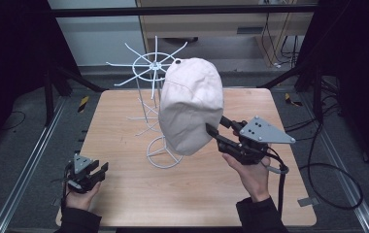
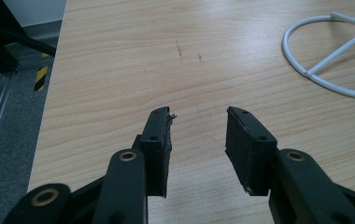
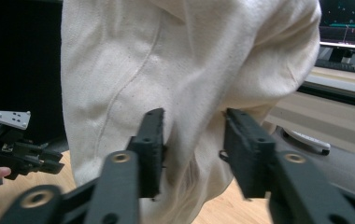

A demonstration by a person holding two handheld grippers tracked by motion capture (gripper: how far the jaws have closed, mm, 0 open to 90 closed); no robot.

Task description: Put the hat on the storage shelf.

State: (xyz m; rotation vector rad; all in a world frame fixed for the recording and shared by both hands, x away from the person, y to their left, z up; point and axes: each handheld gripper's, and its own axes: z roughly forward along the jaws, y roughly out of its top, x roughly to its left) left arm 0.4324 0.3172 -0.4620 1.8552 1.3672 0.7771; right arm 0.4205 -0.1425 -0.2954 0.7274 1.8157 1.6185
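Note:
A cream cloth cap [image 1: 190,104] hangs over the top of a white wire rack [image 1: 149,66], whose ring base [image 1: 163,156] stands on the wooden table [image 1: 139,194]. My right gripper [image 1: 217,124] is at the cap's lower right side, held above the table. In the right gripper view it [image 3: 193,114] is open, and a fold of the cap [image 3: 189,60] lies between the jaws. My left gripper [image 1: 100,171] rests low near the table's front left corner. It [image 2: 198,116] is open over bare wood with nothing in it, and the ring base [image 2: 325,77] is ahead to its right.
Spokes of the rack [image 1: 124,51] fan out to the left of the cap. Black frame struts [image 1: 71,77] rise at both back corners. Metal rails [image 1: 27,165] run along the table's sides, and cables [image 1: 333,170] lie on the floor at the right.

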